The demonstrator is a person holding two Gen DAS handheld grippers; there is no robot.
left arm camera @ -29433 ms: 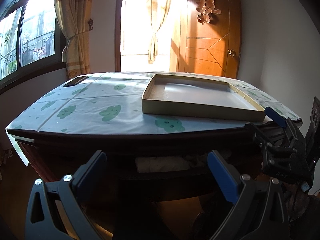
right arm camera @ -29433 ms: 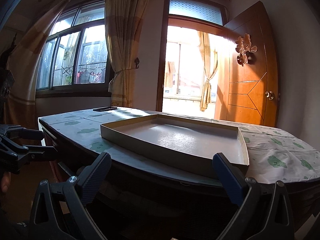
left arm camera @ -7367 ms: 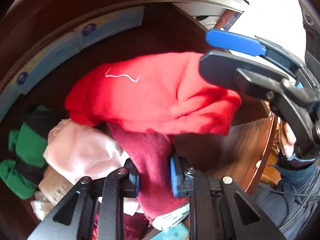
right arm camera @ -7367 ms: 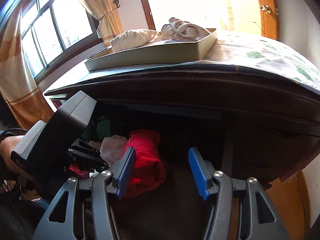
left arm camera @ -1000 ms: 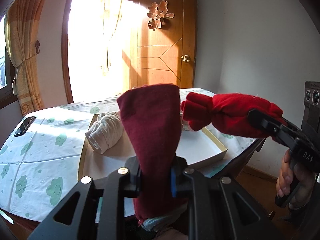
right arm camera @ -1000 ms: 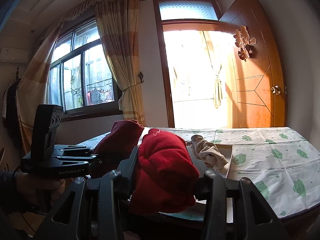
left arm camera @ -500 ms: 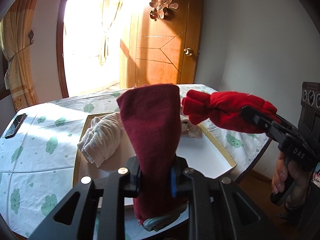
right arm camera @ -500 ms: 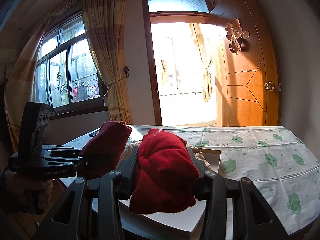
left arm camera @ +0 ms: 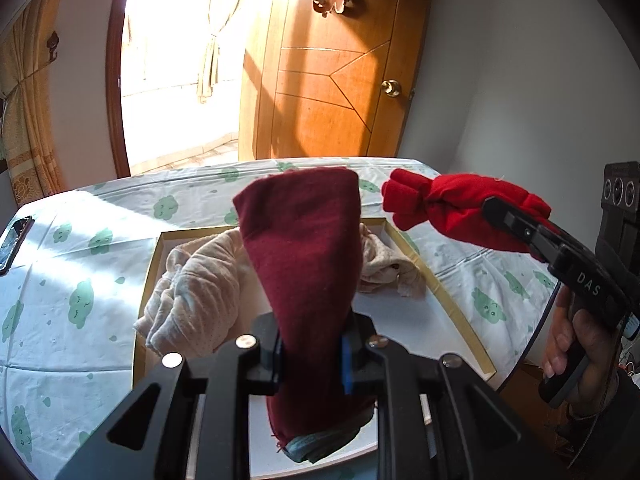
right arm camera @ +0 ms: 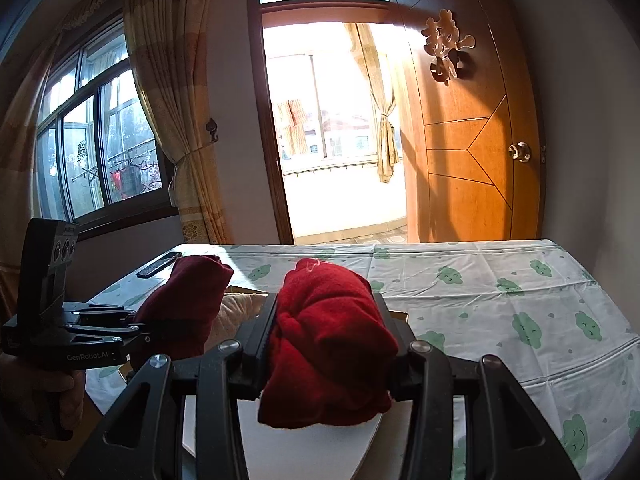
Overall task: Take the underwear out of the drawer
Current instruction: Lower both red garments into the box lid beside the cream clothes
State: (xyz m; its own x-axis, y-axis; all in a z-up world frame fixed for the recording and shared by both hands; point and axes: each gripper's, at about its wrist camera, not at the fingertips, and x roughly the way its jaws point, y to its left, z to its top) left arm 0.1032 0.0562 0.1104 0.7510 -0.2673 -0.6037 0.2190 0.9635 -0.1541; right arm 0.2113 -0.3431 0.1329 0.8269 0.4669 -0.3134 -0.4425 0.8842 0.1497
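Both claws are being carried farther over the tray point(left arm camera: 460, 320); only the left view is showing beige bundles point(left arm camera: 196, 292). The left claw point(left arm camera: 312, 354) is being held clamped on the maroon underwear point(left arm camera: 304, 248), the right claw point(right arm camera: 326, 344) on the red underwear point(right arm camera: 328, 340).

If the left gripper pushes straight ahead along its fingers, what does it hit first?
Probably the beige underwear lying in the tray: the left gripper, shut on the maroon underwear, points down over them. Depth is unclear.
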